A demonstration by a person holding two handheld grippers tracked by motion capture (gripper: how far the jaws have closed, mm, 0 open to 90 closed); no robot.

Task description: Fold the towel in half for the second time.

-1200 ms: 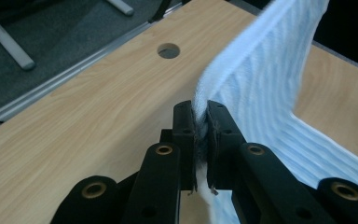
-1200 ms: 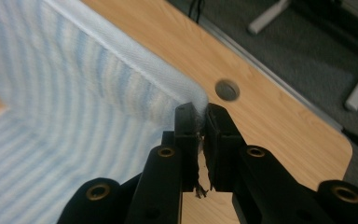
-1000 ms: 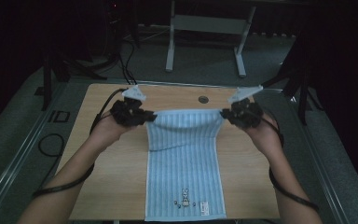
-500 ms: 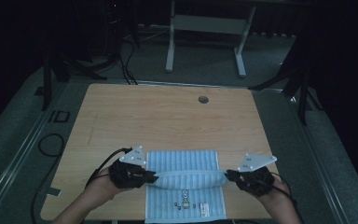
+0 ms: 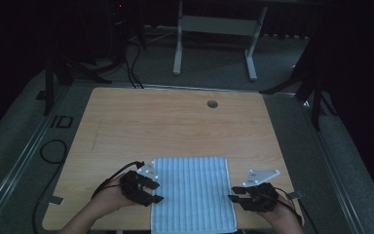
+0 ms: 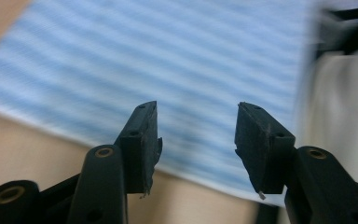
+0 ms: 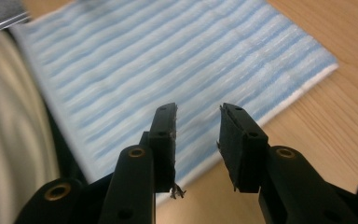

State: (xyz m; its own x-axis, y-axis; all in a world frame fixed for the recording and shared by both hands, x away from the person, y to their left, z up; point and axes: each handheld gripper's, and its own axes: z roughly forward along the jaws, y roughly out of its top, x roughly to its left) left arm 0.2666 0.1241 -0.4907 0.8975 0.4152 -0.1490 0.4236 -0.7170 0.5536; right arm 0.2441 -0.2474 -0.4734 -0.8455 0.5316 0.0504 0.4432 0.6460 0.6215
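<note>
Lying flat: blue-striped towel [image 5: 193, 192] at the lower centre of the high view, on the counter [image 5: 175, 126]
Cut off: towel's near edge runs past the bottom of the frame
Left gripper [image 5: 152, 187]: at the towel's left edge, jaws spread, grasping nothing
Right gripper [image 5: 238, 194]: just beside the right edge, jaws released
Blurred: pale shape at the right of the left gripper view, hard to make out
Gripper views: white hem along the towel's edge
</note>
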